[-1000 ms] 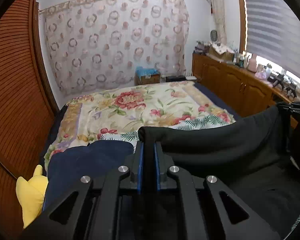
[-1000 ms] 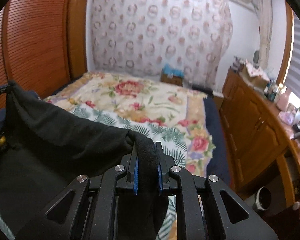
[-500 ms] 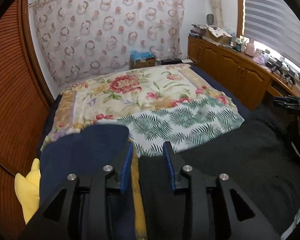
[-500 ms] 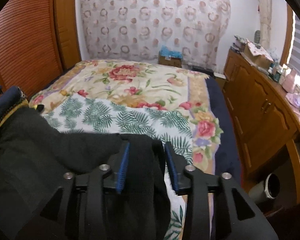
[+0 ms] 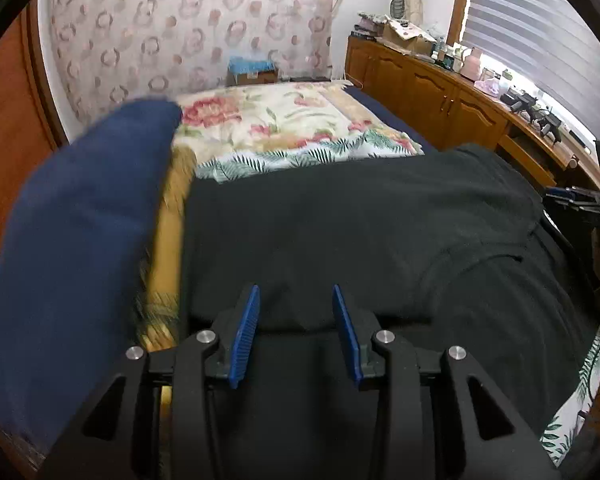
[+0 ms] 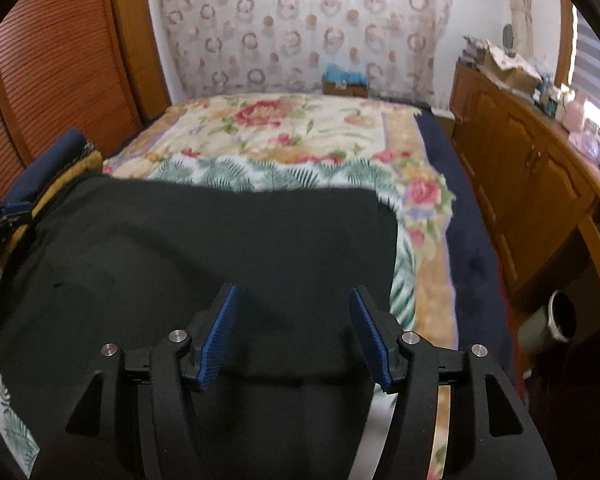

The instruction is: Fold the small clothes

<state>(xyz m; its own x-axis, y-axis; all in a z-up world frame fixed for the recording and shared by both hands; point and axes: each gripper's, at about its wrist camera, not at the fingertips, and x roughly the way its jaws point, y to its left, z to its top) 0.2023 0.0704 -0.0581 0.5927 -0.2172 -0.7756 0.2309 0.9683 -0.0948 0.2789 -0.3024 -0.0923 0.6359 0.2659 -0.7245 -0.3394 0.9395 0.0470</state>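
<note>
On the bed (image 6: 472, 216) the black garment (image 5: 360, 232) lies spread flat. Your left gripper (image 5: 295, 330) and right gripper (image 6: 296, 334) have just been opening; jaws apart, cloth below them, unpinched. Risk: pads drag the near hem on withdrawal, rumpling the fold.

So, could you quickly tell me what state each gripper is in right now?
Left gripper: open, jaws just opening, above the black garment, not pinching it.
Right gripper: open, jaws just opening, garment released.
</note>
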